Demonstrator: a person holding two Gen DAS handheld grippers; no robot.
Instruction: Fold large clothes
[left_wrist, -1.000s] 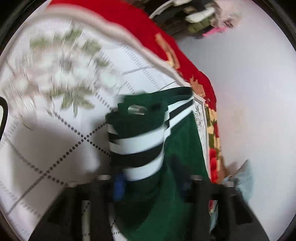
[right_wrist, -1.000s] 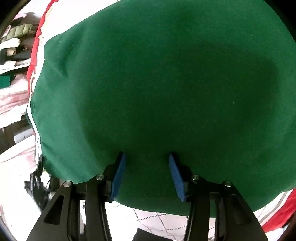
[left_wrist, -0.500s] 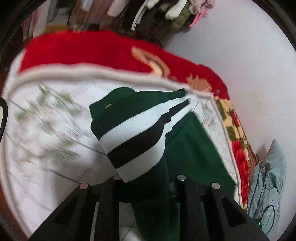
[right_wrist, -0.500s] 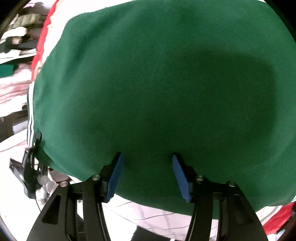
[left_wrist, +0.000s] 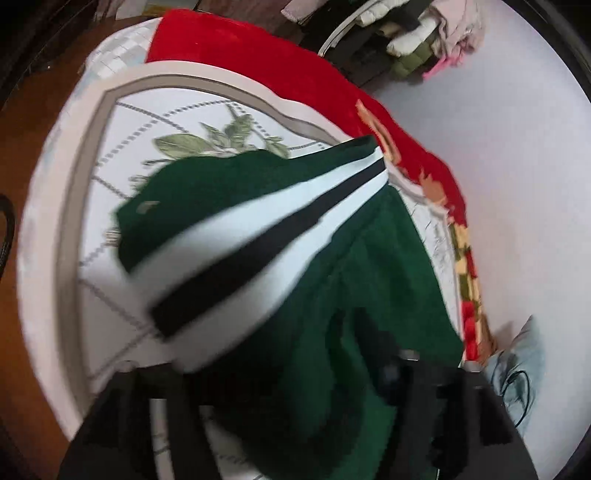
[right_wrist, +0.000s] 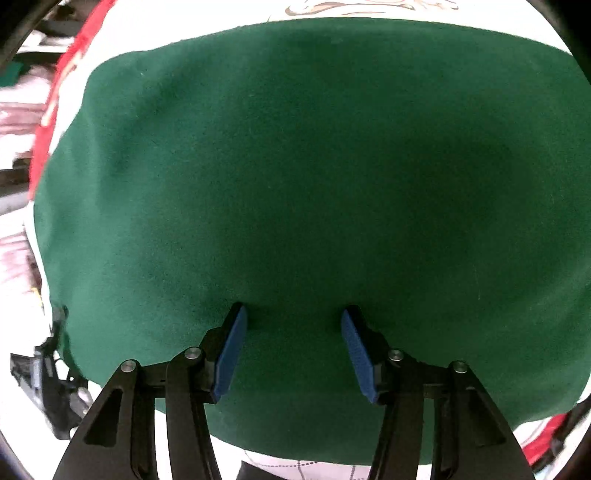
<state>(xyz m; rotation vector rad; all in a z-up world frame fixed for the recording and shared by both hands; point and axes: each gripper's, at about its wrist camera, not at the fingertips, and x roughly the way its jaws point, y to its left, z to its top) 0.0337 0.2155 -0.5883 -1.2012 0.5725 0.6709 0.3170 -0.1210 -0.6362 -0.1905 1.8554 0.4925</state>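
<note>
The green sweater lies spread on the bed, flat under the right gripper, whose blue fingers stand apart with their tips on the cloth. In the left wrist view its striped sleeve is lifted over the white flowered quilt; the left gripper is clamped on sweater fabric. A red blanket lies at the far side.

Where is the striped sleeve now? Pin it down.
In the left wrist view, the striped sleeve runs centre-left from the left gripper, draped above the floral quilt, beside the green body of the sweater.
</note>
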